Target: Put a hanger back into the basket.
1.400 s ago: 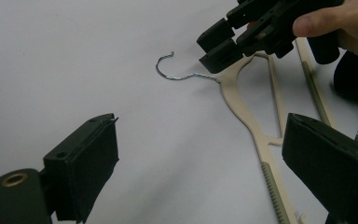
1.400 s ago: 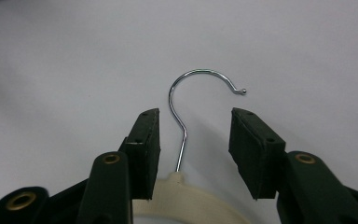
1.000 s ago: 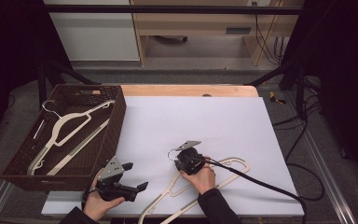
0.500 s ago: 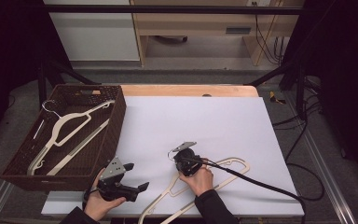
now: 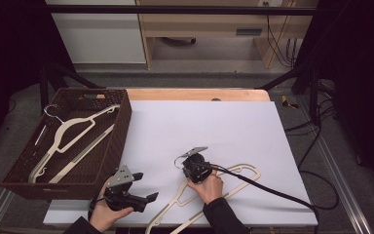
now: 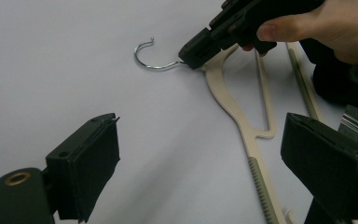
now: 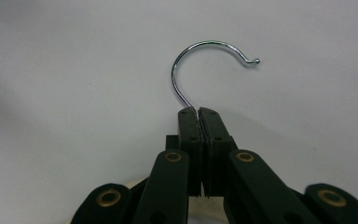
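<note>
Right claw (image 7: pixel 198 114) shifted slightly, pinching hanger hook (image 7: pixel 200 60)

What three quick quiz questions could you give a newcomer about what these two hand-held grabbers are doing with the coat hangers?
1. True or false: the right gripper is shut on the metal hook of the hanger on the table.
2. The left gripper is: A) open and holding nothing, B) shut on a hanger, C) inside the basket.
3. Fill in: the other hanger lies in the brown wicker ____.

Key
1. True; its jaws pinch the base of the hook.
2. A
3. basket
</note>
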Demonstrator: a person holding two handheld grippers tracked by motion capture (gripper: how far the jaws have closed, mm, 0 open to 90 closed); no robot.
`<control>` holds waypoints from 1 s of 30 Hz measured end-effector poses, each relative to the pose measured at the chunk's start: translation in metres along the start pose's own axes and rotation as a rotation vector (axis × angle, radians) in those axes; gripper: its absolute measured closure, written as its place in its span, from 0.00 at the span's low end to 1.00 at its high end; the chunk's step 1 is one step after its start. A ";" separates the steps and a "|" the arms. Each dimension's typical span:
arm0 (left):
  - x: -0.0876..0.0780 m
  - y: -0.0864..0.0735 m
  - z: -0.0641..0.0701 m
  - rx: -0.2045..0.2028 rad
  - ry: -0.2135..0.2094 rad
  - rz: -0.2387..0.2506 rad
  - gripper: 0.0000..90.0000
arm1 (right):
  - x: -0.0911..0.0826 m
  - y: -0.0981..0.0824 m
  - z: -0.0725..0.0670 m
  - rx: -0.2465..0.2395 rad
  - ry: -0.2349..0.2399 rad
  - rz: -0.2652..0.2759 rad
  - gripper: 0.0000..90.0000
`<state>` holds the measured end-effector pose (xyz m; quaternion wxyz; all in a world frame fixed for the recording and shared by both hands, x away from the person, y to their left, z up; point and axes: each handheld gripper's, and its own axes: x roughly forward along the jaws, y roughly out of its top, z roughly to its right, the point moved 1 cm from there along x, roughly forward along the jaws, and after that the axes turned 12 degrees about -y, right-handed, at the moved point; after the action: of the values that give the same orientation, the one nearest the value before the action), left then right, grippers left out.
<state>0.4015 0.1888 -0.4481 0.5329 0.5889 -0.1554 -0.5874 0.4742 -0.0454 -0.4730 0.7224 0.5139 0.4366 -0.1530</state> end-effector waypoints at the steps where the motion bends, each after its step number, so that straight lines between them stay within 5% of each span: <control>1: 0.003 0.001 0.001 -0.006 -0.014 -0.009 0.13 | -0.002 0.000 0.000 -0.011 0.000 0.007 0.99; 19: 0.070 0.017 0.004 -0.081 -0.199 -0.189 0.38 | -0.031 0.003 0.004 -0.055 0.034 0.134 0.99; 30: 0.083 0.020 0.000 -0.165 -0.265 -0.192 0.70 | -0.039 0.004 0.004 -0.055 0.046 0.159 0.99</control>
<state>0.4324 0.1135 -0.4754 0.4960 0.4728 -0.1185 -0.7186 0.4560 -0.0565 -0.4395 0.7359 0.5303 0.4150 -0.0709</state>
